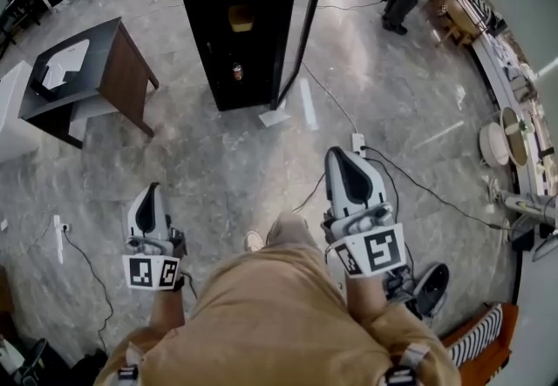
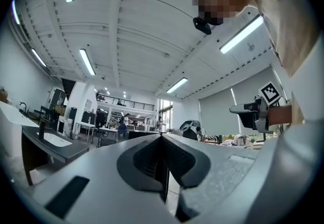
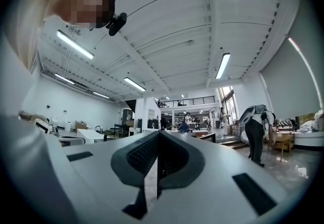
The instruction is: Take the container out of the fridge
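- Far across the floor (image 1: pixel 218 166), the black fridge (image 1: pixel 209 36) stands with its door (image 1: pixel 303 23) open; the yellow container (image 1: pixel 241 18) sits on its upper shelf, with a can (image 1: pixel 237 72) lower down.
- Well apart from the fridge, the left tongs (image 1: pixel 153 191) are clenched and empty.
- Level with them, the right tongs (image 1: pixel 338 154) are clenched and empty.

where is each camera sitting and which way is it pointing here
Head view: on the person's head, facing steeply down at the floor and open fridge; shows the person's body, left claw, right claw.
Left gripper view: on the left claw, facing along its shut jaws toward the ceiling; the body at right.
Right gripper view: on the right claw, along its shut jaws, same ceiling; the body at left.
Shared: head and left gripper views both show the right claw.
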A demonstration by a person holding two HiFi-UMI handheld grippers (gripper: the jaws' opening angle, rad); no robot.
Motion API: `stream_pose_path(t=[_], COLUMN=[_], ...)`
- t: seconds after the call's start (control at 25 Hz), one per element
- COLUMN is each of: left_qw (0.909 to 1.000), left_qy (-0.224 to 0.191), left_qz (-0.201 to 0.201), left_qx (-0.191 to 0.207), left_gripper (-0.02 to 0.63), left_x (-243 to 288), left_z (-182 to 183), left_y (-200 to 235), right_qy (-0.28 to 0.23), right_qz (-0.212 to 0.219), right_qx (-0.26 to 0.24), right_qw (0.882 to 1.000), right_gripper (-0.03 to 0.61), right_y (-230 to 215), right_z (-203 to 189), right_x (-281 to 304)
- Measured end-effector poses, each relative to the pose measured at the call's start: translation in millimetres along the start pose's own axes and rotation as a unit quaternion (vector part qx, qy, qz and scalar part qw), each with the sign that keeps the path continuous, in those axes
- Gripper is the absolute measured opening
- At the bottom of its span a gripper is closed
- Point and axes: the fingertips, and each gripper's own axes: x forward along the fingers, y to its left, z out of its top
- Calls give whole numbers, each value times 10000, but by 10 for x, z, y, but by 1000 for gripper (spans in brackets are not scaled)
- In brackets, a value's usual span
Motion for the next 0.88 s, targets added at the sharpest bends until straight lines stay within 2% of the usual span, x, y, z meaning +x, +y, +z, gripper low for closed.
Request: stream_pose_path(t=[0.2,0.44,0.88], left_qw=[9999,9997,9994], left_qy=[115,229,261], left_qz=[-6,117,105], left_qx=[-41,-25,186], left_gripper=[2,2,2], left_x=[99,401,1657], left_z=[-72,-203,-307], left_y=[67,247,339], right_qy=[88,122,130], right_qz=[46,269,446], right_qx=[51,178,288], right_qw=[9999,9994,9985], right_gripper=[0,0,0], right_y=[-10,-110,-879], right_z=[-86,-281,-484], right_x=[157,636,1674])
